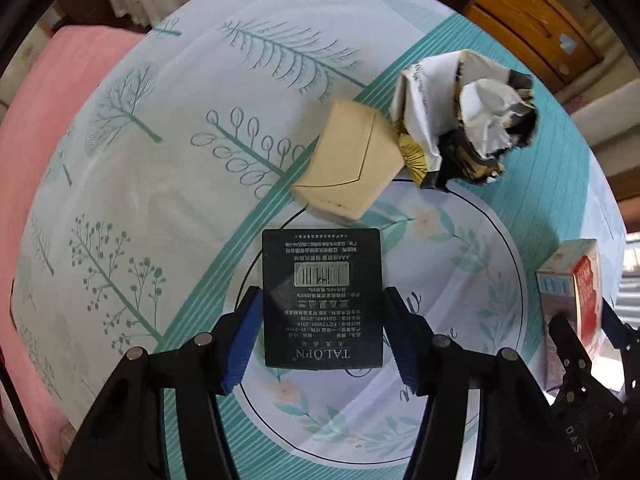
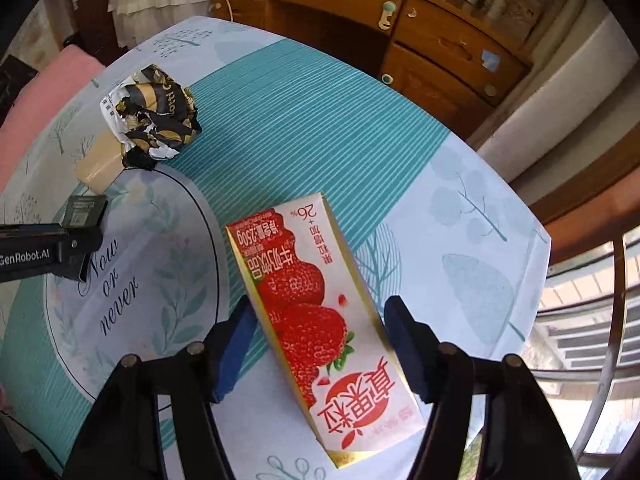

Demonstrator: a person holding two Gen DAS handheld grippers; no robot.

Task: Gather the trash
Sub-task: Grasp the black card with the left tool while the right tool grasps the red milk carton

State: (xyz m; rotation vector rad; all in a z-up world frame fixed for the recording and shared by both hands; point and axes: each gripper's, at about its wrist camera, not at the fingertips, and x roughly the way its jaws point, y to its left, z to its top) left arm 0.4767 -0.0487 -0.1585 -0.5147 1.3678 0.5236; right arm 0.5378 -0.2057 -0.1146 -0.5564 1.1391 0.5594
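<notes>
A black box point(image 1: 322, 264) with a barcode lies flat on the tablecloth. My left gripper point(image 1: 322, 292) points down over it, its blue pads point(image 1: 244, 336) close beside the box's two long sides with a thin gap on each. A red-and-white strawberry milk carton point(image 2: 316, 304) lies between the jaws of my right gripper point(image 2: 320, 304). The left pad sits at the carton's edge and the right pad point(image 2: 404, 344) stands clear of it. A crumpled black, gold and white wrapper point(image 1: 464, 116) and a cream pouch point(image 1: 348, 160) lie further back.
The round table wears a teal and white cloth point(image 2: 304, 120) with leaf prints. A wooden drawer cabinet point(image 2: 404, 44) stands behind it, a pink cushion point(image 1: 44, 160) to the left, and a metal railing point(image 2: 600, 320) to the right.
</notes>
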